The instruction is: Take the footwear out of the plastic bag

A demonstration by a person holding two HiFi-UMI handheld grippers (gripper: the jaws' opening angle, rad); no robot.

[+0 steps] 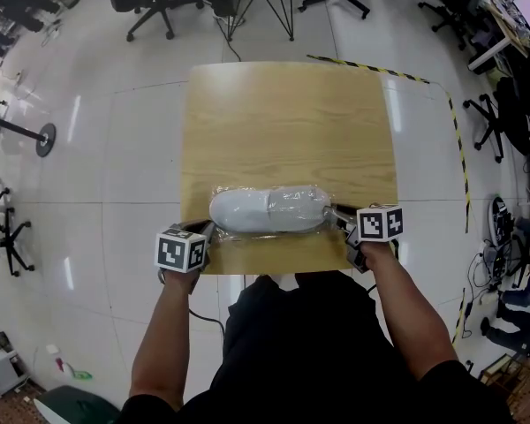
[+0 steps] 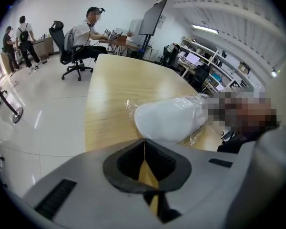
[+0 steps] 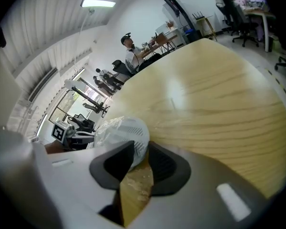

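Observation:
A white shoe [image 1: 265, 208] lies on its side inside a clear plastic bag [image 1: 322, 203] near the front edge of the wooden table [image 1: 291, 122]. My left gripper [image 1: 210, 230] sits at the bag's left end. In the left gripper view its jaws [image 2: 144, 147] are shut to a thin line just under the shoe [image 2: 169, 120]; whether bag film is pinched I cannot tell. My right gripper [image 1: 340, 215] is at the bag's right end. Its jaws [image 3: 140, 159] stand open, with the bagged shoe end [image 3: 128, 132] at the fingertips, not pressed.
Table wood stretches beyond the shoe. Office chairs [image 1: 155, 3] and a tripod [image 1: 265, 7] stand on the tiled floor past the far edge. Yellow-black tape [image 1: 459, 148] runs along the floor to the right. A seated person [image 2: 88, 35] works at a far desk.

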